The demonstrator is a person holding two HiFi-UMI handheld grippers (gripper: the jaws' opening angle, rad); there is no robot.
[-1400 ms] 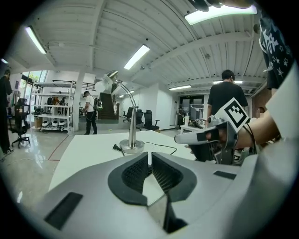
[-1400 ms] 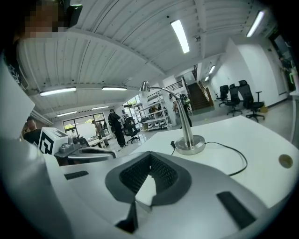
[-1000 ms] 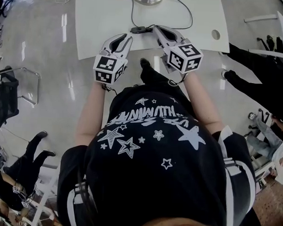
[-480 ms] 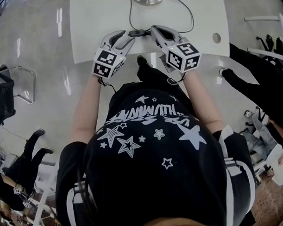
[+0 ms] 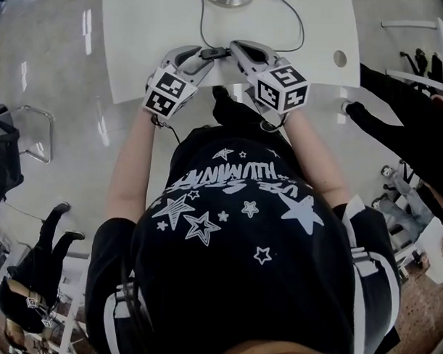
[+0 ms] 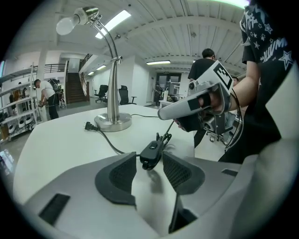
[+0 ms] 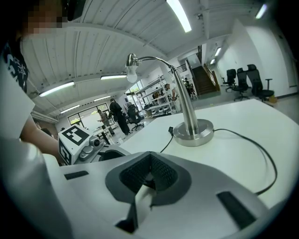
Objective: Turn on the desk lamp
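1. Left gripper (image 6: 150, 175): my jaws stand wide apart, having just been opening. The inline switch (image 6: 152, 153) of the desk lamp hangs between the two pads, near their tips. Neither pad presses on it.

2. Right gripper (image 7: 149, 176): my jaws are together. From the left gripper view, the cord (image 6: 169, 130) rises from the switch to their tips, so I read them as pinched on the cord just above the switch. This gripper sits just to the right of my left jaws, tip toward tip.

3. Desk lamp (image 6: 112, 100): it stands upright on the white table (image 5: 154, 32), ahead of both grippers and to the left of my left jaws. Its bulb (image 6: 65, 25) arches over to the left.

4. The plug (image 6: 89, 126) lies loose on the table, just beside the lamp base.
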